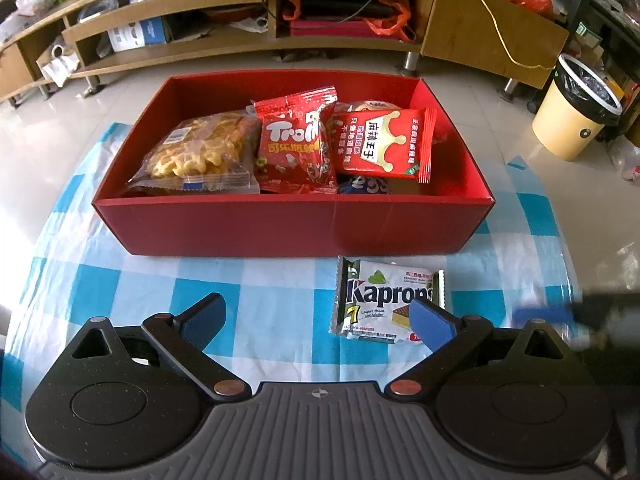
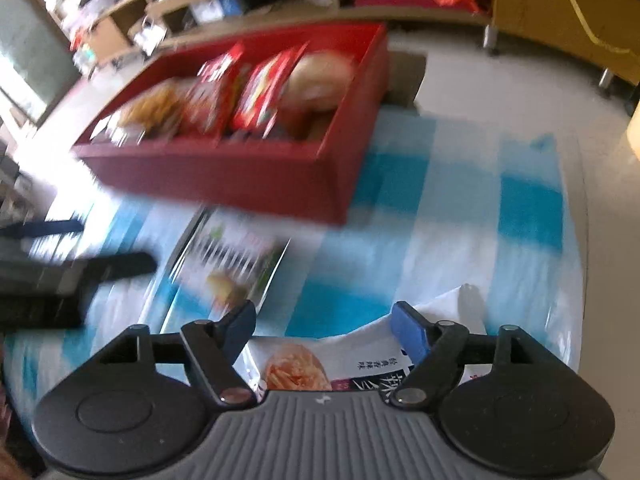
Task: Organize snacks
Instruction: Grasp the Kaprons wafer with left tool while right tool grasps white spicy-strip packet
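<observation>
A red box [image 1: 280,220] stands on the blue-and-white checked cloth [image 1: 260,280]. It holds a waffle packet [image 1: 200,152], a red Trolli bag [image 1: 296,148], a red crown-printed packet [image 1: 384,144] and a few more. A white-and-green Kaprons wafer packet [image 1: 384,300] lies in front of it, beside the right finger of my open left gripper [image 1: 318,302]. In the blurred right wrist view, my right gripper [image 2: 322,312] hangs open over a white snack packet [image 2: 304,364] that lies under and between its fingers. The red box [image 2: 240,176] and wafer packet [image 2: 232,256] sit further left.
A cream waste bin [image 1: 572,116] with a black liner stands on the tiled floor at the right. A low wooden cabinet [image 1: 240,40] full of clutter runs along the back. The cloth falls off at the table's right edge.
</observation>
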